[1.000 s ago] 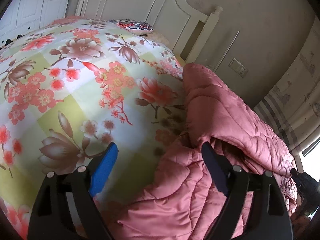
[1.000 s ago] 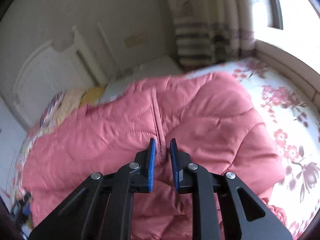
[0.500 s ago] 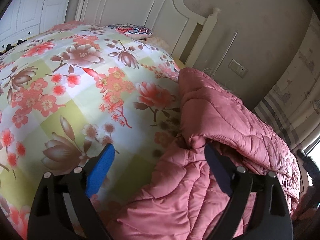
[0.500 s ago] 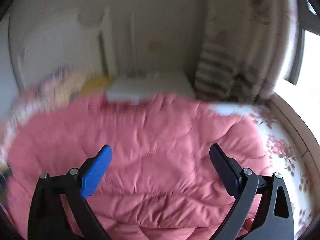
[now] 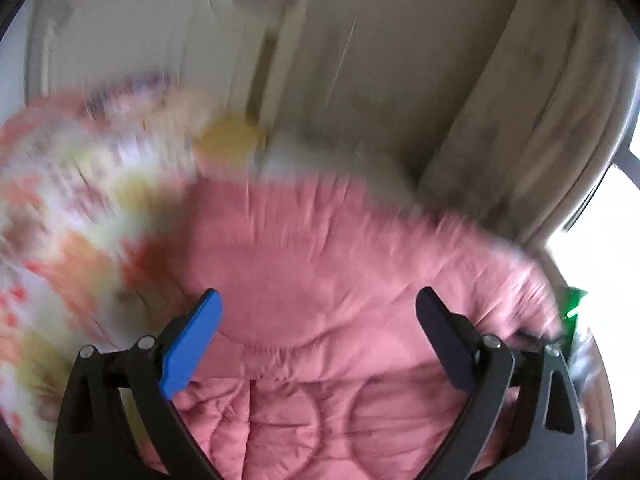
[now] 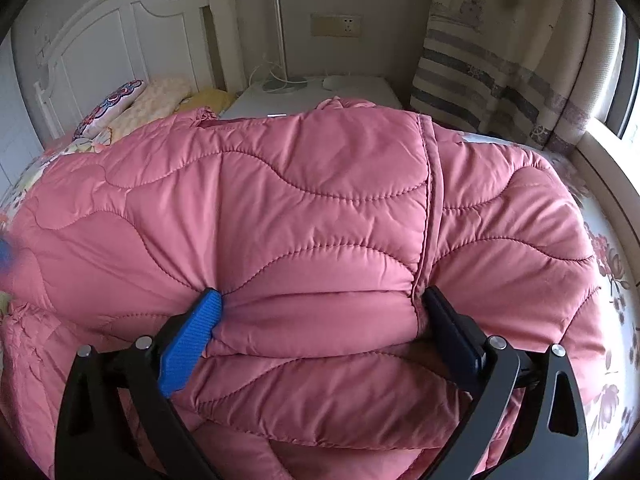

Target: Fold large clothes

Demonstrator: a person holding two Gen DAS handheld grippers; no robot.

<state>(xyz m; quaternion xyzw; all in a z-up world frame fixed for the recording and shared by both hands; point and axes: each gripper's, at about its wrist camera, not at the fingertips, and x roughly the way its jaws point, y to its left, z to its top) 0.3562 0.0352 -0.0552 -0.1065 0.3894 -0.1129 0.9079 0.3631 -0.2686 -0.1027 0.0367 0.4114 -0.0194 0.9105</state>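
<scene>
1. Spreading wide, the right tongs [image 6: 320, 316] have just been opening; a puffy fold of the pink quilted coat [image 6: 304, 200] bulges between the pads, which rest against it without squeezing.
2. Left tongs [image 5: 320, 332] have also been opening, hanging apart above the coat, picture smeared.
3. Coat lies folded over on the floral bed [image 6: 612, 256], near the white headboard [image 6: 100, 40].

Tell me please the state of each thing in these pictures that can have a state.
Pink jacket, folded over itself, lying on the bed.
Left hand-held gripper, open; jaws have just been opening, nothing pinched between them.
Right hand-held gripper, open; jaws have just been opening, a jacket fold bulges between them.
Wall socket, nothing plugged in.
</scene>
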